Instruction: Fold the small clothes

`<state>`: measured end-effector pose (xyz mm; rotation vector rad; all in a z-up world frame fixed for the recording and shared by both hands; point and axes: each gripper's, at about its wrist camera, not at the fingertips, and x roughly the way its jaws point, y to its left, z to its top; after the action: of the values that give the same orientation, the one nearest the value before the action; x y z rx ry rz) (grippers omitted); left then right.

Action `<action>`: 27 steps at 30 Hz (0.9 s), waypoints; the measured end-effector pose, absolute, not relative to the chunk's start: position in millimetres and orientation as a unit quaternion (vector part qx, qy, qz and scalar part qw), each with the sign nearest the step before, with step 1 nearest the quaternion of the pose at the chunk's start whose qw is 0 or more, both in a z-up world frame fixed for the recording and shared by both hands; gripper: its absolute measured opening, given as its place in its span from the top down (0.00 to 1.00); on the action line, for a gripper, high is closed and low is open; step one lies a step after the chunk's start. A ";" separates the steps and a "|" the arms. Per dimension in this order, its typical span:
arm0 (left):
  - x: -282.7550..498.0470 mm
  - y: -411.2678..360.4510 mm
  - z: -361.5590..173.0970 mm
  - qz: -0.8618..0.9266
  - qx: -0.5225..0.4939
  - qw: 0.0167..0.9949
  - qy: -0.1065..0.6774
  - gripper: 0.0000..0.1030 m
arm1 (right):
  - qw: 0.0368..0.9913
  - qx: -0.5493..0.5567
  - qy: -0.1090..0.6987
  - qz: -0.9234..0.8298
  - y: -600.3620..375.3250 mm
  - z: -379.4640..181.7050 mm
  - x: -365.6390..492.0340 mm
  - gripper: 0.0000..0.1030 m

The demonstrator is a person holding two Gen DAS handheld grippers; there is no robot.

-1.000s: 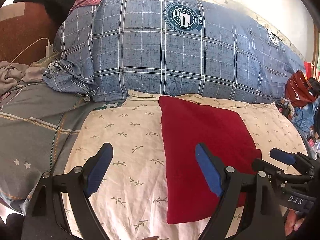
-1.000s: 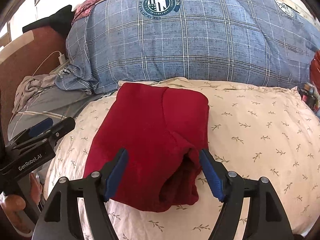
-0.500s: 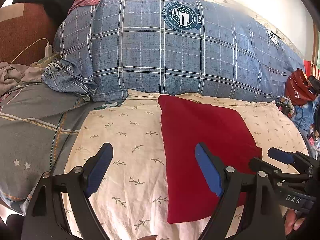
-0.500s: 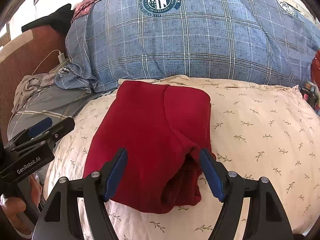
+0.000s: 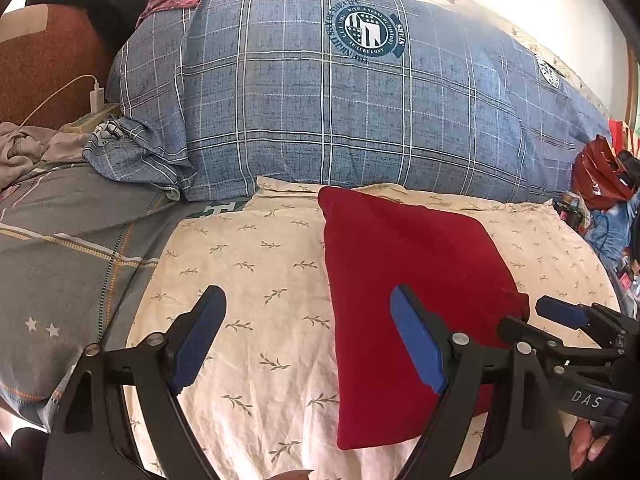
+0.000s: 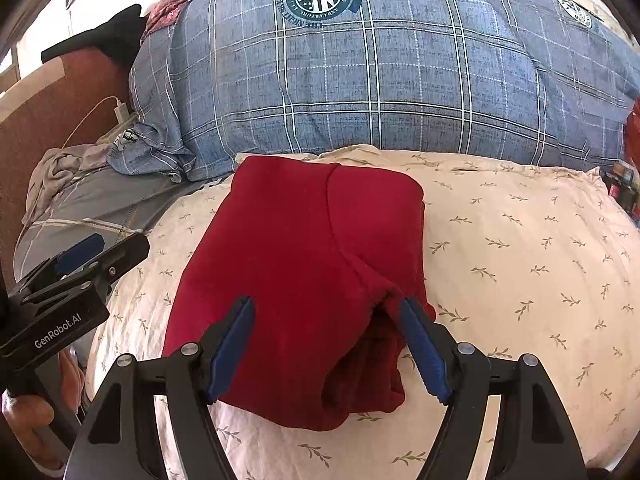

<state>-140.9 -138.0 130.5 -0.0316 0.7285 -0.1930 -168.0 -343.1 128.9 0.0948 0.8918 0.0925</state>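
Observation:
A dark red folded garment (image 5: 404, 276) lies on a cream leaf-print sheet (image 5: 256, 280). In the right wrist view the garment (image 6: 304, 264) is a folded block with its loose open end toward me. My left gripper (image 5: 308, 320) is open and empty, above the sheet, its right finger over the garment's left edge. My right gripper (image 6: 326, 320) is open and empty, its jaws either side of the garment's near end. The right gripper (image 5: 560, 316) shows in the left wrist view; the left gripper (image 6: 80, 252) shows in the right wrist view.
A big blue plaid duvet (image 5: 340, 112) lies bunched behind the garment. A grey blanket (image 5: 68, 248) covers the left side. A charger and cable (image 5: 96, 96) and a beige garment (image 5: 24, 144) lie far left. A red bag (image 5: 600, 172) and clutter sit at the right.
Both grippers stay open. The views have shifted only slightly; the garment has not moved.

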 end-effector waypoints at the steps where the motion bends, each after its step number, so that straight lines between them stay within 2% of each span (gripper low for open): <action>1: -140.8 -138.2 130.3 -0.094 -0.015 0.930 0.356 0.18 | 0.900 0.045 0.431 0.046 -343.0 128.4 -167.5 0.26; 24: -134.4 -139.0 123.8 -0.090 -0.012 0.927 0.364 0.18 | 0.894 0.033 0.443 0.057 -333.8 121.8 -157.4 0.26; 27: -132.9 -138.5 122.3 -0.090 -0.015 0.926 0.366 0.18 | 0.894 0.031 0.444 0.058 -332.6 120.3 -155.4 0.24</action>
<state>-132.9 -138.5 122.3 -0.0312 0.7497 -0.1845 -155.4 -332.6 120.3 0.0653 0.9207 0.1208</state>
